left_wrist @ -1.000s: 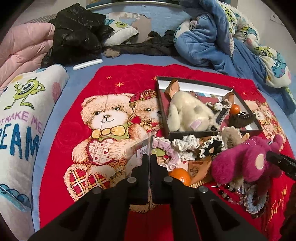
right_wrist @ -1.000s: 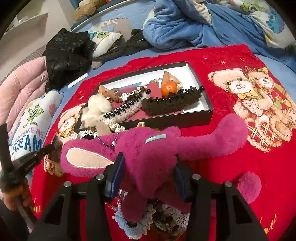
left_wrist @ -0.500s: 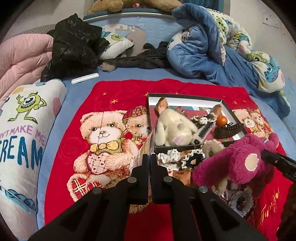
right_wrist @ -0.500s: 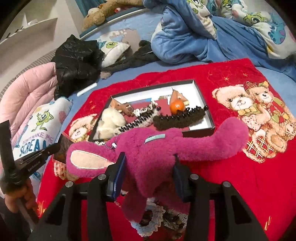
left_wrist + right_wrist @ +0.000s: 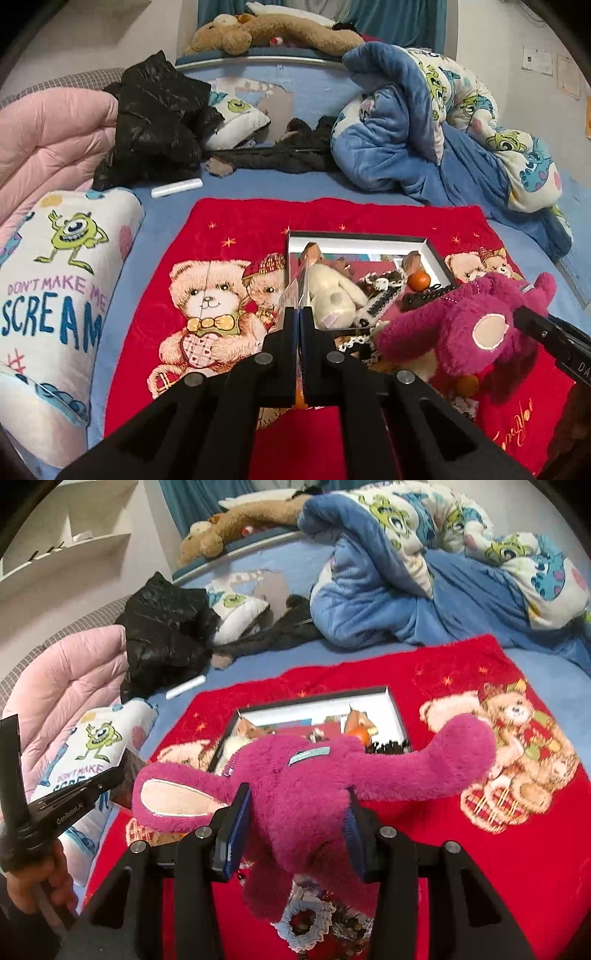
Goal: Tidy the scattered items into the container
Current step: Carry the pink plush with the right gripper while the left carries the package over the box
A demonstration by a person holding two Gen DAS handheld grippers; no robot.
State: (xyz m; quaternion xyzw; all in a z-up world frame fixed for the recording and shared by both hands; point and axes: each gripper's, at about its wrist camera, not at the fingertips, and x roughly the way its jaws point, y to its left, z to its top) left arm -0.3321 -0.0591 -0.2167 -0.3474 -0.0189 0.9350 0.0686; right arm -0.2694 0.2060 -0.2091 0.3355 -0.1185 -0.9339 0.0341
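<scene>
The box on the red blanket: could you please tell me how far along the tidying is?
Partly done. The box already holds a cream plush, a small orange ball and a dark hair clip. In hand: the right tongs grip the pink plush toy, and the left tongs pinch a clear packet. Left on the blanket: lace scrunchies and beads.

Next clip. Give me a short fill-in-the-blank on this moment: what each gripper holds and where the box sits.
1. The right gripper is shut on a ____ plush toy.
2. The left gripper pinches a thin clear ____.
3. The black box sits on a ____ blanket printed with teddy bears.
4. Inside the box lies a ____ plush toy.

Missing words: magenta; packet; red; cream
</scene>
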